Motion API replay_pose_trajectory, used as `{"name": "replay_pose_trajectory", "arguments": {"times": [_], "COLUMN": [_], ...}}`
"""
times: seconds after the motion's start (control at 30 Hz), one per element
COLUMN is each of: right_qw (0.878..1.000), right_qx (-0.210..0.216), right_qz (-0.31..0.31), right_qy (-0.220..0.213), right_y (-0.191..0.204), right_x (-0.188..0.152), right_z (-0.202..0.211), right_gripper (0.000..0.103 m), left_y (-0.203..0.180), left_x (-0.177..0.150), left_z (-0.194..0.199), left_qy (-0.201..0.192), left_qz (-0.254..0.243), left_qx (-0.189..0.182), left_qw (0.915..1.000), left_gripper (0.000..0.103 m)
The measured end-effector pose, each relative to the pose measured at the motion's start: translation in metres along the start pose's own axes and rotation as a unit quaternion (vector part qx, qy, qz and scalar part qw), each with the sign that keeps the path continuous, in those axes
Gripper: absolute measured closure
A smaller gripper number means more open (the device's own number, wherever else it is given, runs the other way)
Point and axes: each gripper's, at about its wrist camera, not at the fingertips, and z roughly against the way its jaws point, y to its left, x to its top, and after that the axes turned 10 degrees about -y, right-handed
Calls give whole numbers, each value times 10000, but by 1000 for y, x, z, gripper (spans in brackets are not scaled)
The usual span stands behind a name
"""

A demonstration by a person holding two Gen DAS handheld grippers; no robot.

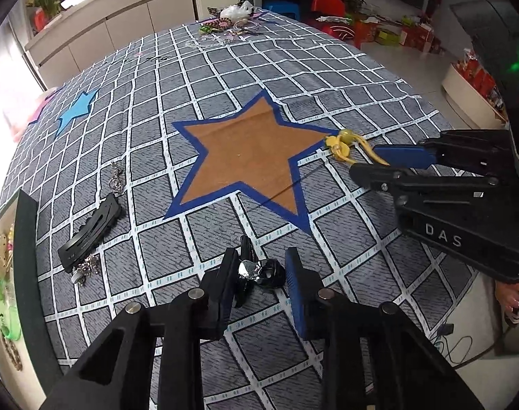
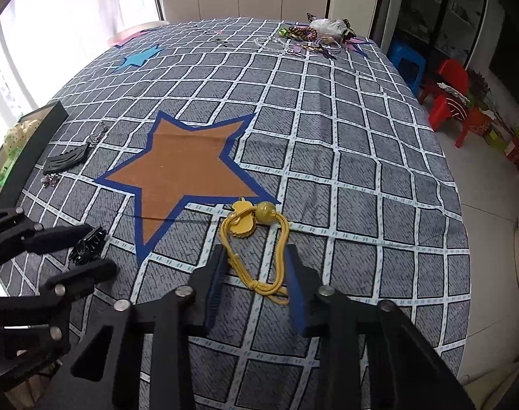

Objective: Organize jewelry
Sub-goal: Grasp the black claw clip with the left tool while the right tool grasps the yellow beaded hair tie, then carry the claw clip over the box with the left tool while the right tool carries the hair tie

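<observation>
Pickup step: left tool brackets a black hair claw, right tool a yellow hair tie; neither visibly clenched, lifting comes next.

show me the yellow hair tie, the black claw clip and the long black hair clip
yellow hair tie (image 2: pixel 256 256), right wrist view, on its cord loop
black claw clip (image 1: pixel 259 271), left wrist view, on its shiny body
long black hair clip (image 1: pixel 88 232), left wrist view, on its flat middle

A grey cloth with a white grid covers the worktop, bearing a brown star edged in blue and a light blue star. The hair tie is yellow, the claw clip glossy black. The tongs are black with blue pads.
</observation>
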Motion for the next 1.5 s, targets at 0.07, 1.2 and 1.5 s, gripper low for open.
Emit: {"name": "replay_pose_trajectory", "arguments": {"times": [0.07, 1.2, 1.5], "right_qw": [10000, 9949, 9948], "right_qx": [-12, 494, 703], "right_qz": [15, -744, -423], "right_qy": [-6, -463, -597], "right_y": [3, 23, 66], "right_x": [0, 10, 29], "right_z": [1, 65, 81], "right_gripper": [98, 99, 99], "left_y": [1, 73, 111], "left_x": [0, -25, -42], "left_z": [3, 85, 113], "left_qy": [-46, -569, -816], "left_qz": [40, 1073, 1395], "left_qx": [-27, 388, 531], "left_qw": [10000, 9918, 9854], "left_gripper": [71, 72, 72]}}
